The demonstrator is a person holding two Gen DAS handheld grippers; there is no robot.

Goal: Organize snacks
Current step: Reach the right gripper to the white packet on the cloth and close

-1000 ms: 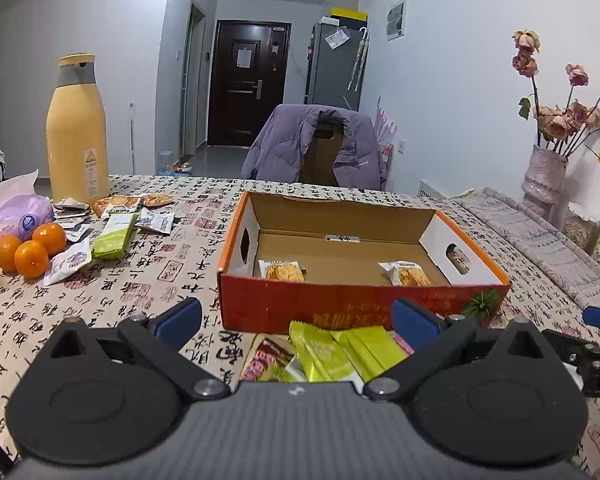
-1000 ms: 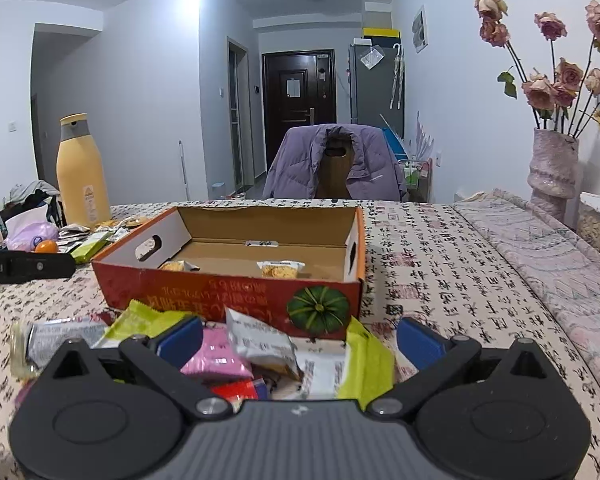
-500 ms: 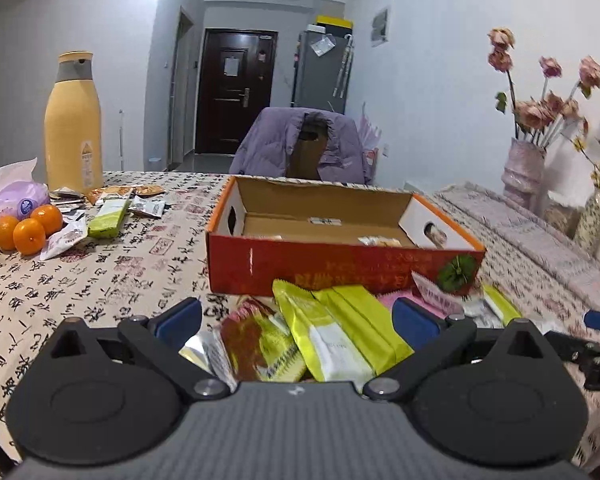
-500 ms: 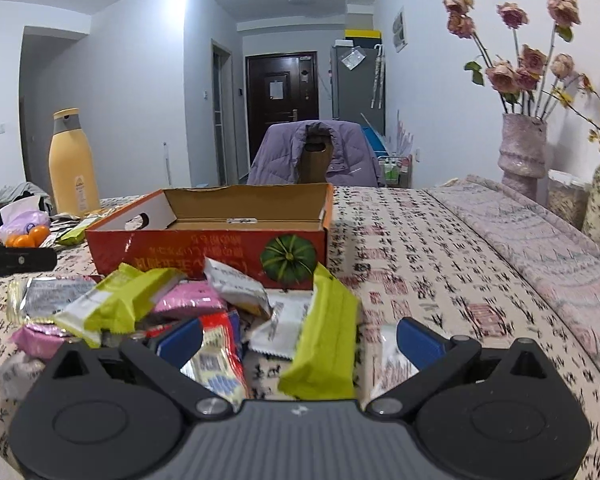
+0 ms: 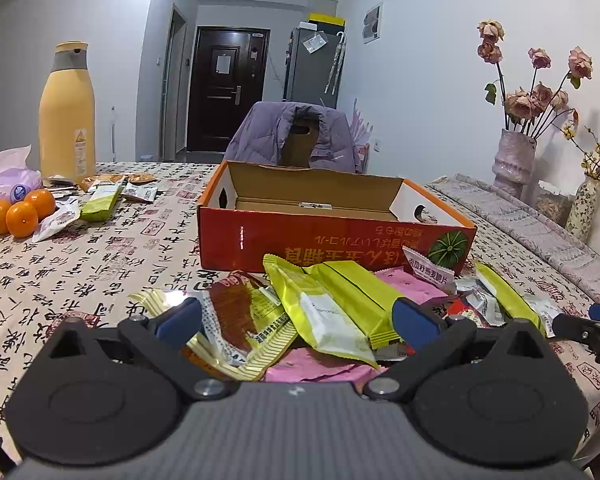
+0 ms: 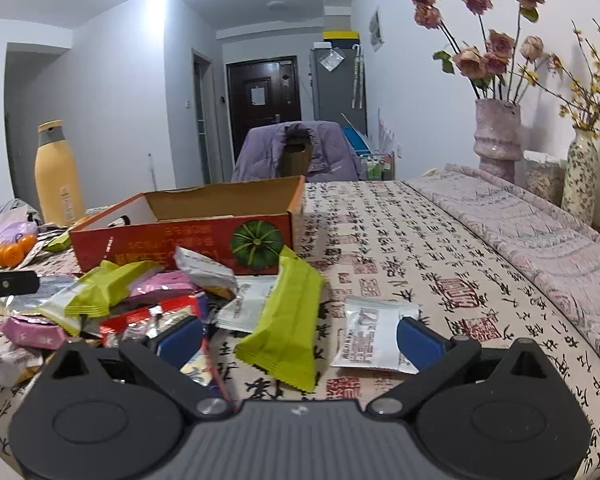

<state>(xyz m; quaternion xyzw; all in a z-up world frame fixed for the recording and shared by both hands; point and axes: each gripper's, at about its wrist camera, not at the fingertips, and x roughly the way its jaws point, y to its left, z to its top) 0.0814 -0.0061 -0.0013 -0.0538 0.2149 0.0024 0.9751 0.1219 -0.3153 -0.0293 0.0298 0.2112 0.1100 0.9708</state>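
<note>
Your left gripper [image 5: 296,318] and right gripper [image 6: 298,336] both hang spread wide and empty over the snack pile [image 5: 340,304] heaped against the near wall of 1 red cardboard box [image 5: 320,236], with 3 oranges [image 5: 20,212] beside 1 yellow bottle [image 5: 66,112].

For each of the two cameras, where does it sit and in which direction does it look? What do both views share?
Left wrist: sits on the left claw, low over the snack pile, looking across the table at the red box; the right claw's tip shows at the right edge.
Right wrist: sits on the right claw, further right, facing a green packet and white sachet.
Shared: box, pile, yellow bottle, vase of roses.
</note>
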